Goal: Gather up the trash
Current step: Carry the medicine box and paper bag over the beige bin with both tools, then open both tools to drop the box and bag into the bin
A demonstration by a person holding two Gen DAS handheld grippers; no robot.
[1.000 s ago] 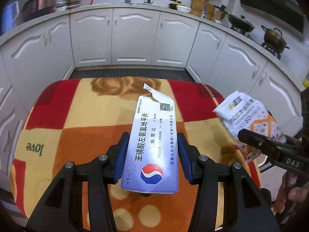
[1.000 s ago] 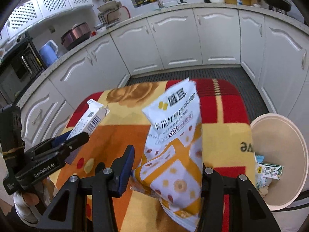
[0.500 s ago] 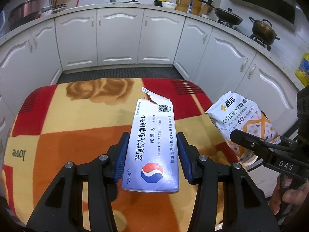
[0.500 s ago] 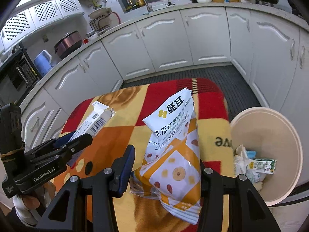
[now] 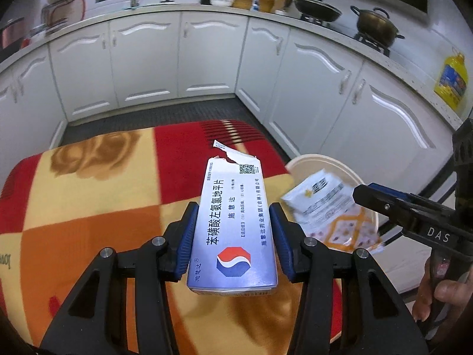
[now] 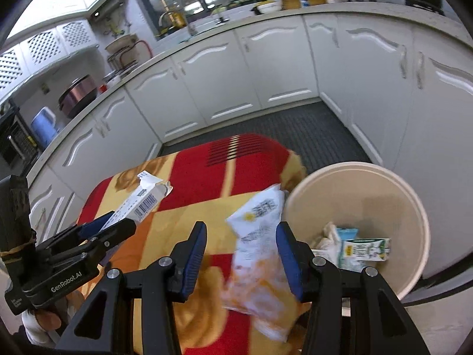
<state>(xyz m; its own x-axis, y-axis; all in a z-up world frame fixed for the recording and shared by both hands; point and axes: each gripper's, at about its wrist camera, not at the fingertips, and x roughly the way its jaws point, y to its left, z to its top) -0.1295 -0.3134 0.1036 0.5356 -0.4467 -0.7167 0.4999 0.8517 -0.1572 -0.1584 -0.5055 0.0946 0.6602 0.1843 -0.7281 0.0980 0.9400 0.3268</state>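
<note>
The left hand-held gripper squeezed the box over the bench, and the right hand-held gripper gripped the bag beside the bin, likely to drop both in.

Both grippers are showing black angular frames, with ribbed blue pads lining the inner faces of the jaws and silver screws sitting just behind them. The left gripper is bearing white "GenRobot.AI" lettering; the right gripper is bearing "DAS".
</note>
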